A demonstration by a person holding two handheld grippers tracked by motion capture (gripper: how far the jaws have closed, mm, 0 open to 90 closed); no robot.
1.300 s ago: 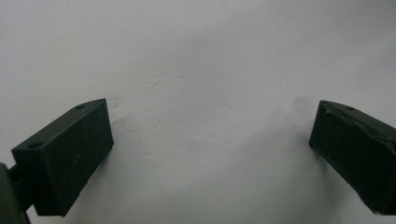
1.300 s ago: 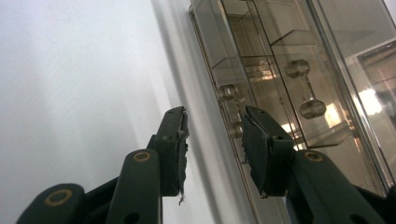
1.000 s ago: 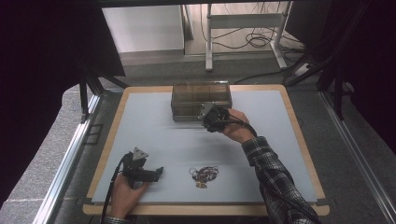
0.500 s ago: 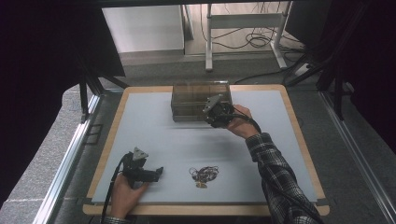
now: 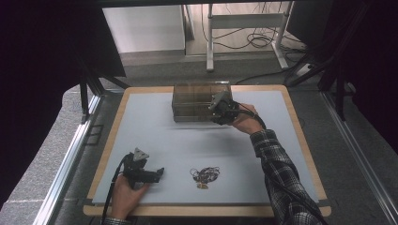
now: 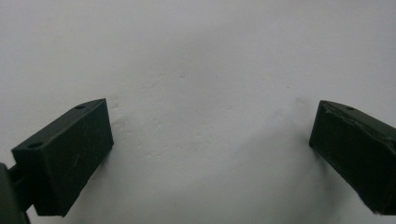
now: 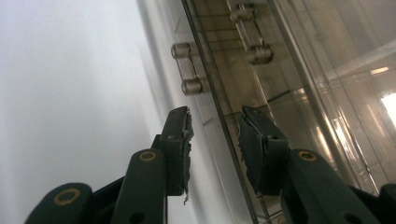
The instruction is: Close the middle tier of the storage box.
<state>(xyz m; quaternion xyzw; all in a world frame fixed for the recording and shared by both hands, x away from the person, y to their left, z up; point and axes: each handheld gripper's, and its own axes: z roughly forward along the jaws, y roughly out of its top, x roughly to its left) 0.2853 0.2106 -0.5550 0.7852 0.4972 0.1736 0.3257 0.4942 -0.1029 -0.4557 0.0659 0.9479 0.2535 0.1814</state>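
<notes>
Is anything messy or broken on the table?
One thing looks messy: a small tangled heap of thin dark bands lies loose on the pale blue table mat, away from the clear plastic drawer box. The right hand-held gripper has ragged, frayed pad edges. Nothing looks spilled or tipped.

Clear box far; tangle near edge

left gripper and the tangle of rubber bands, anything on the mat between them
Nothing: in the high view the pale mat is bare between the left gripper and the small tangle of dark rubber bands.
</notes>
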